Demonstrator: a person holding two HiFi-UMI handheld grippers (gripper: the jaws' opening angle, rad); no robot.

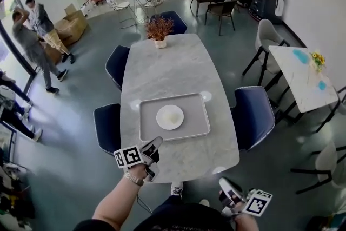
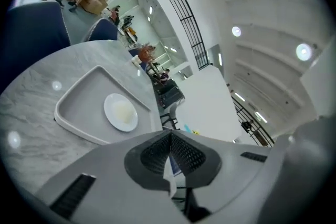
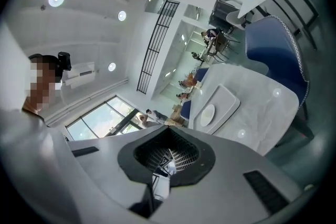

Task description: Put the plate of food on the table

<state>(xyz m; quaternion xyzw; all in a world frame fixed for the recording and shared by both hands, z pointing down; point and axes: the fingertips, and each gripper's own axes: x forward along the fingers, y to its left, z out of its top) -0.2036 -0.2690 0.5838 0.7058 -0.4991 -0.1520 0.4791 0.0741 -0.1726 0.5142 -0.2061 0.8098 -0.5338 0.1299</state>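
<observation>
Grey marble tabletop point(image 1: 178, 67): long, with rounded corners, lying ahead of both my pairs of fingers.

Item, tray point(image 1: 147, 121): pale grey, rectangular, with a raised rim. It lies flat on the near half of the tabletop, beyond my left fingers point(image 1: 153, 147) and clear of them.

Item, plate point(image 1: 170, 117): white and round, with a pale patch of food at its middle. It sits inside the tray near the centre, not on the bare marble. It is ahead and to the right of my left fingers, ahead and to the left of my right fingers point(image 1: 231, 190), and touched by neither.

Item, my left fingers: pressed together at the tips with nothing between them, held above the near edge of the tabletop.

Item, my right fingers: likewise together and empty, held off the tabletop by its near right corner.

Item, potted plant point(image 1: 160, 28): rust-coloured foliage in a small pot at the far end of the tabletop, well beyond the tray.

Item, navy chairs point(image 1: 254, 116): drawn up along both long sides.

Item, several people: standing or seated across the room, far past my fingers.
</observation>
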